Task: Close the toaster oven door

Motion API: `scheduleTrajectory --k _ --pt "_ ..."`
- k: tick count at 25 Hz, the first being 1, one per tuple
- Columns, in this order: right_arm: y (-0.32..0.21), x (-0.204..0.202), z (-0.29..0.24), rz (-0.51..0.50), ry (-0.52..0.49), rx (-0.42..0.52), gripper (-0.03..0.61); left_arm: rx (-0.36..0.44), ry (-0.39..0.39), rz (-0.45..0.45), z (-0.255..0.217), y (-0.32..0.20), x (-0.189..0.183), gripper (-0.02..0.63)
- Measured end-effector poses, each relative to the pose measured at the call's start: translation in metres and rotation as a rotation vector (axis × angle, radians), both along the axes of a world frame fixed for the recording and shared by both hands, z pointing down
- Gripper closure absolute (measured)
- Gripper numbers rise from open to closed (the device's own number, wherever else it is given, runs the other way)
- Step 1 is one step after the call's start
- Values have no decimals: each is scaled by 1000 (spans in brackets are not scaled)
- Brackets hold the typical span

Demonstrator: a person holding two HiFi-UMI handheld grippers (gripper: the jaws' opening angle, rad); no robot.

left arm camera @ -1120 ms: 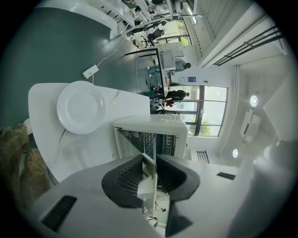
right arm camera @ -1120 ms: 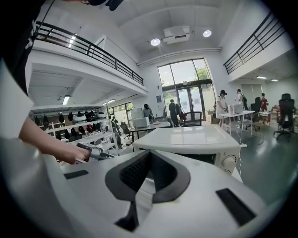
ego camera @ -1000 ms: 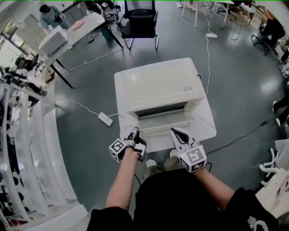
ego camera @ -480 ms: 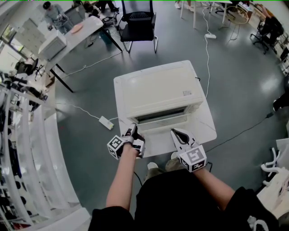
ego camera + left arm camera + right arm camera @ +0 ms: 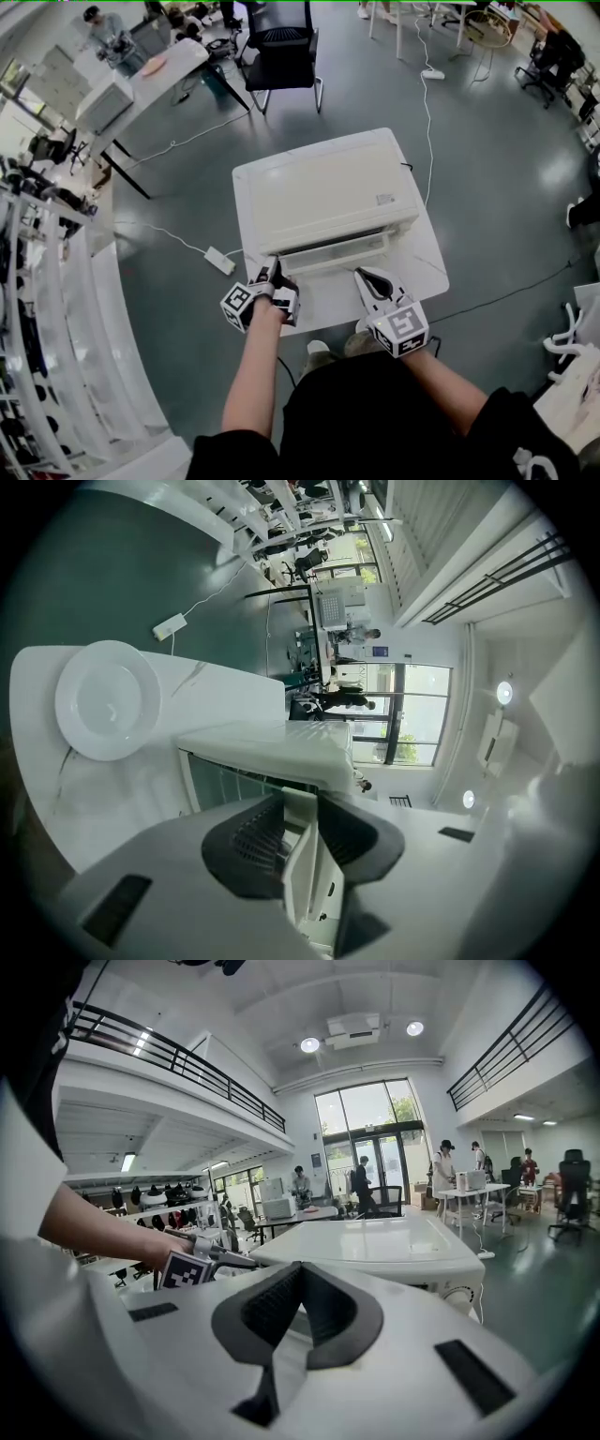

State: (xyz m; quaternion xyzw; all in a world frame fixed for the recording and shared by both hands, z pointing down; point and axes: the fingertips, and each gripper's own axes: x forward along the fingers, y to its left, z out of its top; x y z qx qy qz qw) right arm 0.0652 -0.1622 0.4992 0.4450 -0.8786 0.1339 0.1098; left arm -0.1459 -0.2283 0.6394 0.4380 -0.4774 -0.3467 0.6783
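Before the toaster oven (image 5: 323, 192), the left claw (image 5: 272, 273), just opening, loosely straddled its door edge (image 5: 305, 864) for pushing; the right claw (image 5: 367, 276) was pinched, empty.

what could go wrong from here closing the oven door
1. The door isn't flush yet, and the left gripper, whose jaws have just been opening, straddles its edge: the inner jaw may get pinched against the toaster oven.
2. A hard push might shove the oven back on the small table.
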Motion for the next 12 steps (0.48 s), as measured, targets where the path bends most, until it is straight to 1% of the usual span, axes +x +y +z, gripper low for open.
scheduleTrajectory --k 4,7,10,12 --pt "1 2 3 6 -3 -6 558 -8 -25 6 1 2 0 491" --pt "0 3 2 11 -2 -7 558 15 -21 -8 0 1 0 489" --pt "-1 4 2 12 1 -5 558 36 1 -35 -1 -1 1 488" --pt "-1 3 2 13 2 -7 558 60 -5 -34 -4 -4 0 491"
